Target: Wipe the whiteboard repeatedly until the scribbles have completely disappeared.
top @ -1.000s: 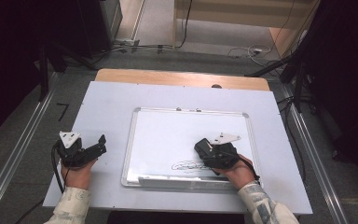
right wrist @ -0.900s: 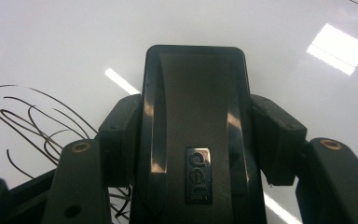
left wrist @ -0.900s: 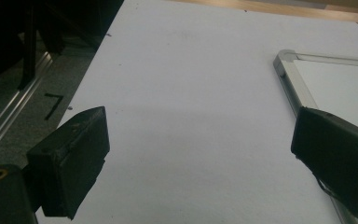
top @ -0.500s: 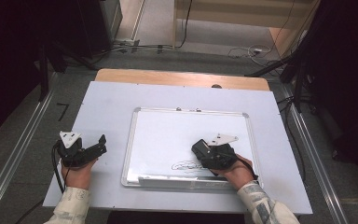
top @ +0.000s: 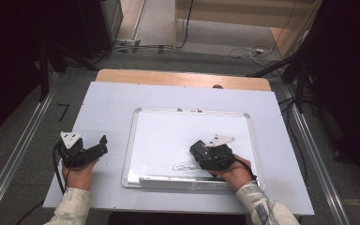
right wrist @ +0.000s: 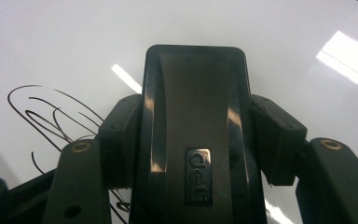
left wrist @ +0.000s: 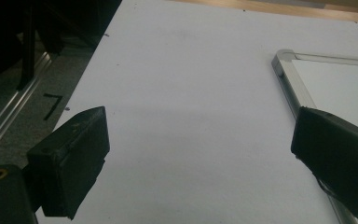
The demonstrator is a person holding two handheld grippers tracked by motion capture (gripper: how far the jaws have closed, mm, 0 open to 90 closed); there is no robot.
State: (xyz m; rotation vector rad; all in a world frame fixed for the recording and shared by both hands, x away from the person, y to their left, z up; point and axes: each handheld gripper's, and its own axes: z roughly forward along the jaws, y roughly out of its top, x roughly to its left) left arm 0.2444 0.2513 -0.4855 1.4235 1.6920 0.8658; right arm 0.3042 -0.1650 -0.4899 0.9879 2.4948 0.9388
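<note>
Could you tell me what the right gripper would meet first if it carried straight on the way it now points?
Probably nothing but bare whiteboard: the right gripper, shut on the eraser, points across its white surface; the scribble lies beside it.

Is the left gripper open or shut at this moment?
Open. In the left gripper view the two black jaws of the left gripper stand wide apart, with nothing between them; bare white table shows in the gap.

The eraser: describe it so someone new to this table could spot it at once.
On the white table lies a silver-framed whiteboard. Near its front right part, just right of the black scribble, the right tongs are shut on the eraser. It is a glossy black rounded block with a small "deli" badge, the one loose item on the board.
</note>
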